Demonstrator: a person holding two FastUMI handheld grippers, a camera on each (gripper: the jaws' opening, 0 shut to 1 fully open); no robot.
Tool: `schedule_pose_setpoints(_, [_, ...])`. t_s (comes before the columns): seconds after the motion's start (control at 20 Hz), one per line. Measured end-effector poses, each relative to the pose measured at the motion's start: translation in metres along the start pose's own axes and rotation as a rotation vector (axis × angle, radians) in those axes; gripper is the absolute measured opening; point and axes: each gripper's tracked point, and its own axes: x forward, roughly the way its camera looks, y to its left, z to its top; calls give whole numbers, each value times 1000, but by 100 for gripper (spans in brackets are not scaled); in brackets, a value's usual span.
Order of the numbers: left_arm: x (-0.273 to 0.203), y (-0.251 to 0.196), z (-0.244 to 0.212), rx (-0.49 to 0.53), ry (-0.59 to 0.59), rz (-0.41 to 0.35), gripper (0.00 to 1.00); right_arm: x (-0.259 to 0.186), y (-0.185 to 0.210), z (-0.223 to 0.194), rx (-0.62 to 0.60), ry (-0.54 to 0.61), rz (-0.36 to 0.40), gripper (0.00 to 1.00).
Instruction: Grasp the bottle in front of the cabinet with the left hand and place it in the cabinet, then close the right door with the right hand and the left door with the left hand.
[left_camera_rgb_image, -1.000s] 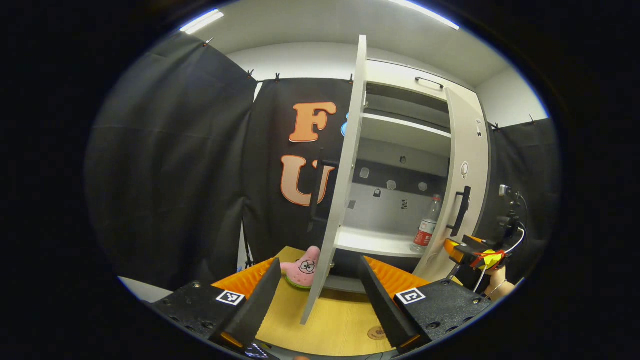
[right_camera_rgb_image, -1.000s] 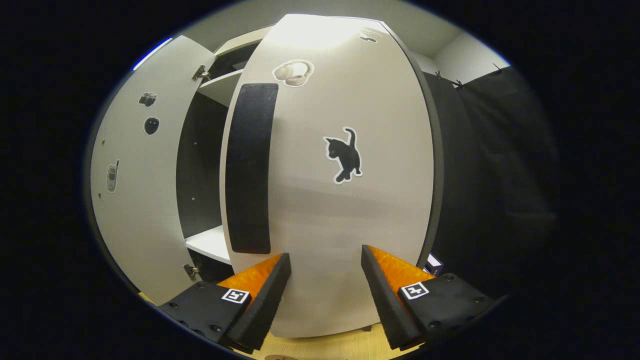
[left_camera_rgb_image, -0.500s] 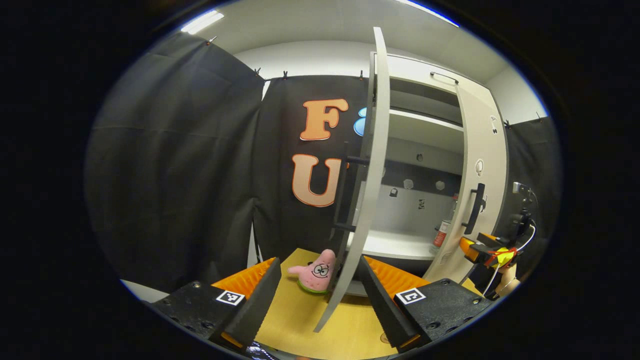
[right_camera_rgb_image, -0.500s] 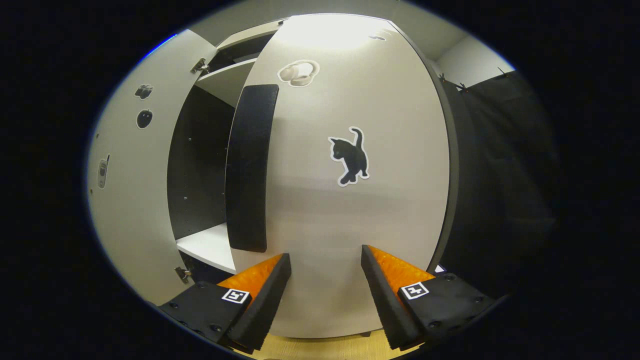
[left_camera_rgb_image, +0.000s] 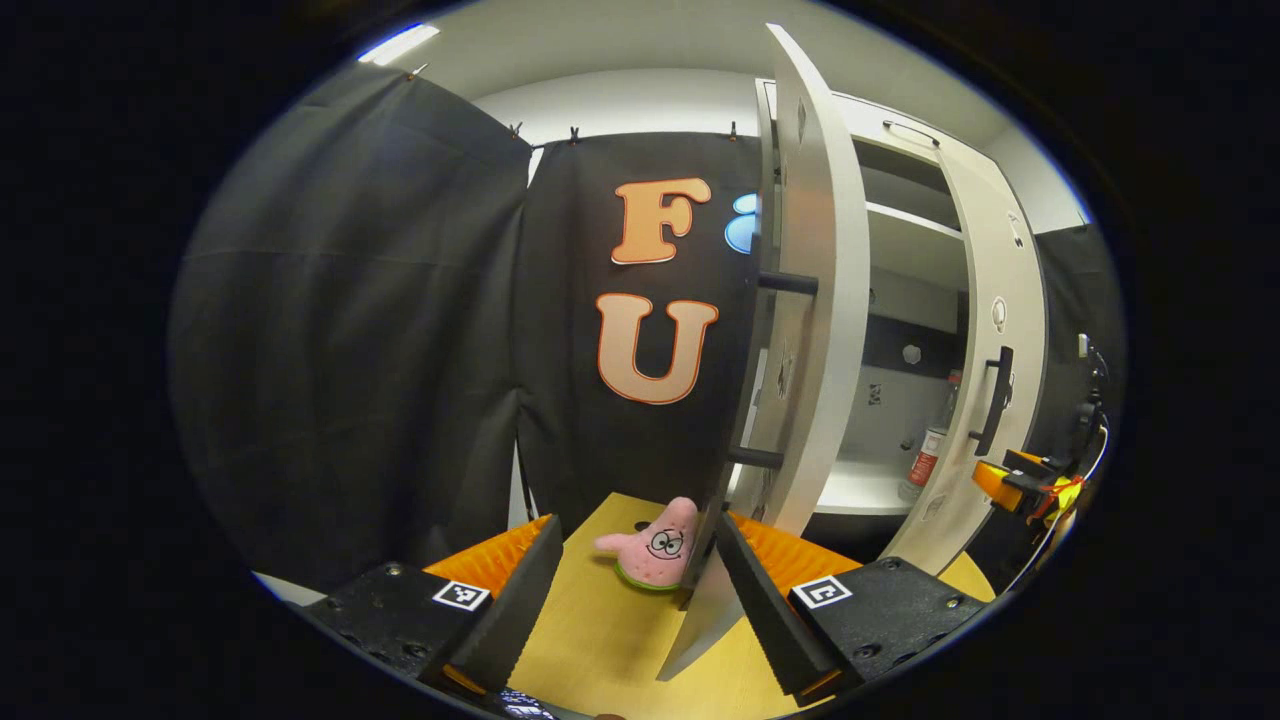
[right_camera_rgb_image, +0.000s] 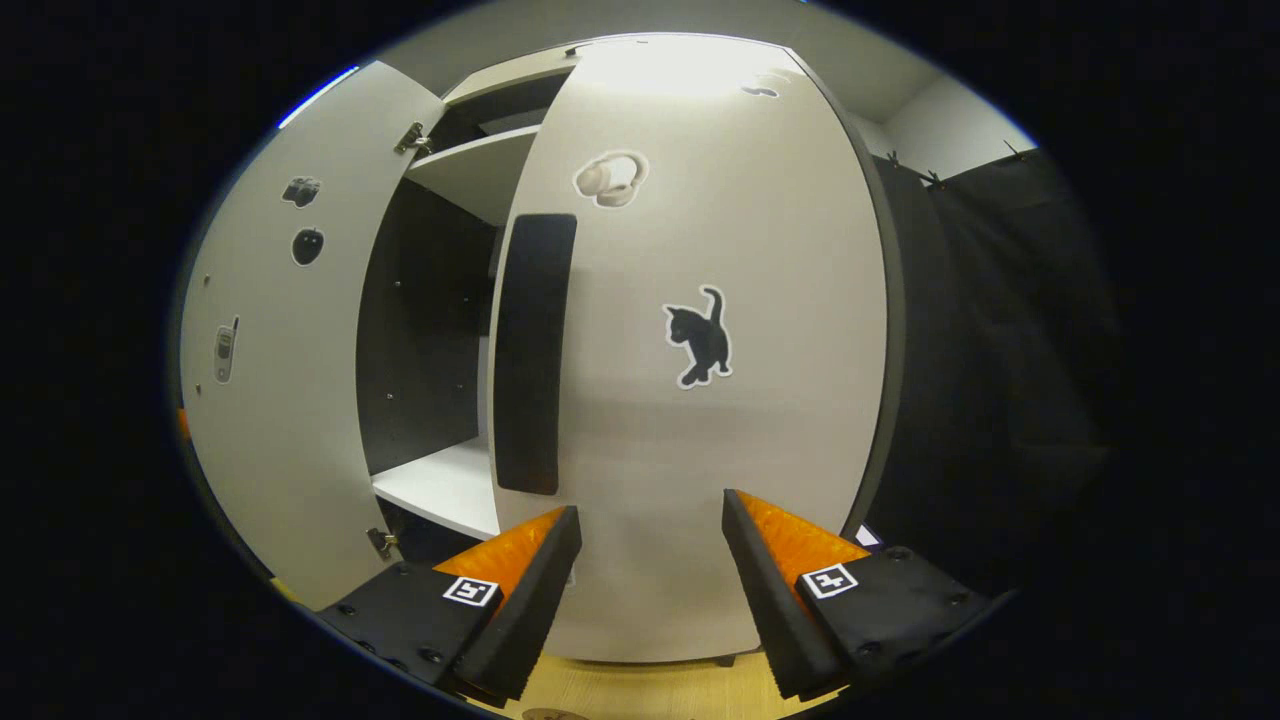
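Ceiling strip light (left_camera_rgb_image: 398, 43) glows overhead; glare whitens the right door (right_camera_rgb_image: 690, 75) top (fisheye bends every edge), focus sharp, booth corners dim

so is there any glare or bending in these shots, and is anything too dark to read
Right gripper view: glare washes out the top of the right door, whose edges bow outward from fisheye. Left gripper view: the left door curves too, a ceiling light glows, and the bottle looks small and dim inside the cabinet.
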Motion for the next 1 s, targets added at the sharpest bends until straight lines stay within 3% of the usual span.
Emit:
schedule_pose_setpoints(0.4, [10, -19, 2, -3, 1, -93, 94, -95, -52, 39, -48, -75, -77, 94])
schedule_pose_setpoints(0.7, [2, -82, -12, -42, 35, -228, 94, -159, -90, 60, -40, -111, -131, 94])
schedule_pose_setpoints(1.0, [9, -130, -18, -49, 46, -275, 94, -200, -137, 65, -20, -116, -202, 94])
